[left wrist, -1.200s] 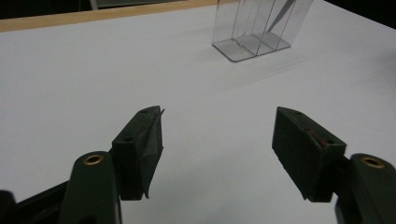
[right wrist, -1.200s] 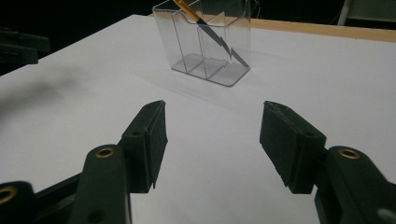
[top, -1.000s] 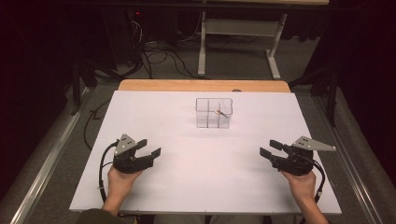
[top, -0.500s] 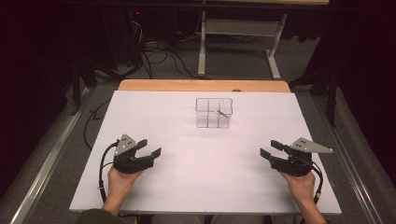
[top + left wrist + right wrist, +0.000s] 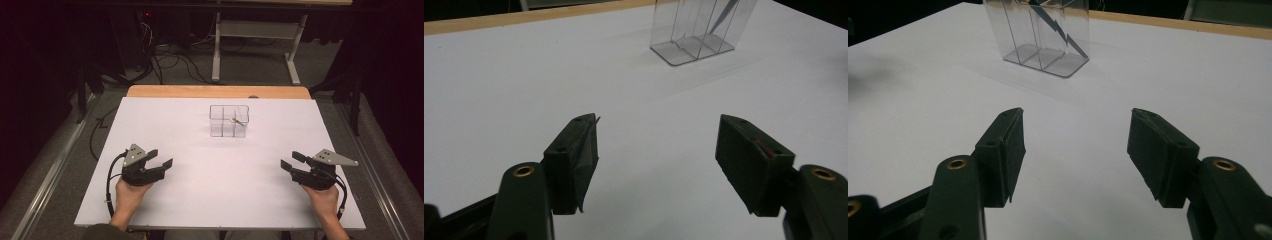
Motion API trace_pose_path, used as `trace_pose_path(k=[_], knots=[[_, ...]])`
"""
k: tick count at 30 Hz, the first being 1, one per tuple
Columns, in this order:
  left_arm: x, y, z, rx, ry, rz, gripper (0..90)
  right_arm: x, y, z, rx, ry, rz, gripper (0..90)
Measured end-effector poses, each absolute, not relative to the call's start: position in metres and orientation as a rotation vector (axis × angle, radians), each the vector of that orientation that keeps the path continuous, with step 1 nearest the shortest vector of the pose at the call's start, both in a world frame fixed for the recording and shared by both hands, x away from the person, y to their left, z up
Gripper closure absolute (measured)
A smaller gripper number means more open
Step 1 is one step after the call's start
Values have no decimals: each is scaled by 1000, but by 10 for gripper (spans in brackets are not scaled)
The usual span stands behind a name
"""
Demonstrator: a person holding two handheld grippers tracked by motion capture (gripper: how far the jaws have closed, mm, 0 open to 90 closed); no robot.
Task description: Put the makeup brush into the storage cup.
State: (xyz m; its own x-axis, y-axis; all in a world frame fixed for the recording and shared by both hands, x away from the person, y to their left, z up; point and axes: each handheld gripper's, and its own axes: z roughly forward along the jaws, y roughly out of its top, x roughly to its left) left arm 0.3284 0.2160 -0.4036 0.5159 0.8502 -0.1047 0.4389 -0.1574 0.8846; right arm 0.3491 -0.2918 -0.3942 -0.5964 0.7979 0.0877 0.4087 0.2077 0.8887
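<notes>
Left gripper (image 5: pixel 161 159): resting on the near left of the table (image 5: pixel 165 125), jaws wide apart, nothing between them.
Right gripper (image 5: pixel 292 161): resting on the near right, jaws wide apart, nothing between them.
Clear box (image 5: pixel 229 120): upright, in the far middle of the table, well apart from both grippers, split into compartments.
Stick (image 5: pixel 237 120): thin, leaning tilted inside the box, on its right side.

No legible text, label or number on anything here.

Clear organizer (image 5: pixel 701 30) (compartmented) on table (image 5: pixel 524 85)
</notes>
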Motion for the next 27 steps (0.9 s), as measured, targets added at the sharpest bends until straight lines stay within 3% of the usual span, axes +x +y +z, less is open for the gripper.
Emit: trace_pose_path(k=[27], knots=[[329, 215, -404, 1784, 1078, 521, 338, 348, -291, -405, 1153, 2100, 1328, 380]])
